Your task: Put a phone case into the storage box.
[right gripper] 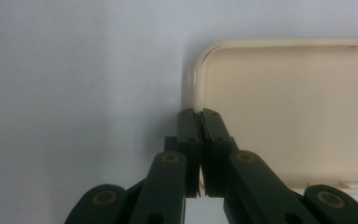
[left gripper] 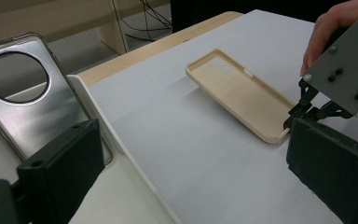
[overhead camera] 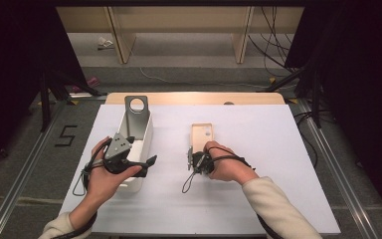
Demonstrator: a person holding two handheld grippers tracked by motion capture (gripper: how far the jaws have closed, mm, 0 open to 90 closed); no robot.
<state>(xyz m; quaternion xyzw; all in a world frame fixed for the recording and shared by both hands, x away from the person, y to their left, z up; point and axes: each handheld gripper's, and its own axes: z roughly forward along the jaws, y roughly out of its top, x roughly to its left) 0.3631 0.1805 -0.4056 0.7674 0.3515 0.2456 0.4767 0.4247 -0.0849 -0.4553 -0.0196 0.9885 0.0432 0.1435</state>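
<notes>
A cream phone case [overhead camera: 202, 133] lies open side up on the white table cover. My right gripper [overhead camera: 197, 152] is shut on the rim at its near end. In the right gripper view the jaws pinch the case's side wall [right gripper: 193, 79] near a corner, at my right gripper [right gripper: 198, 115]. The left gripper view has the same case [left gripper: 242, 91] with my right gripper [left gripper: 292, 115] on its near end. My left gripper [overhead camera: 148, 167] hovers over a white bin, and my left gripper [left gripper: 196, 177] stands open with nothing between its jaws.
A white bin [overhead camera: 147, 142] stands left of centre, with a silver phone case [overhead camera: 136, 112] with a round hole leaning upright in its far end; the silver case [left gripper: 51, 121] sits close to my left jaw. A wooden table edge [overhead camera: 194, 97] runs along the back.
</notes>
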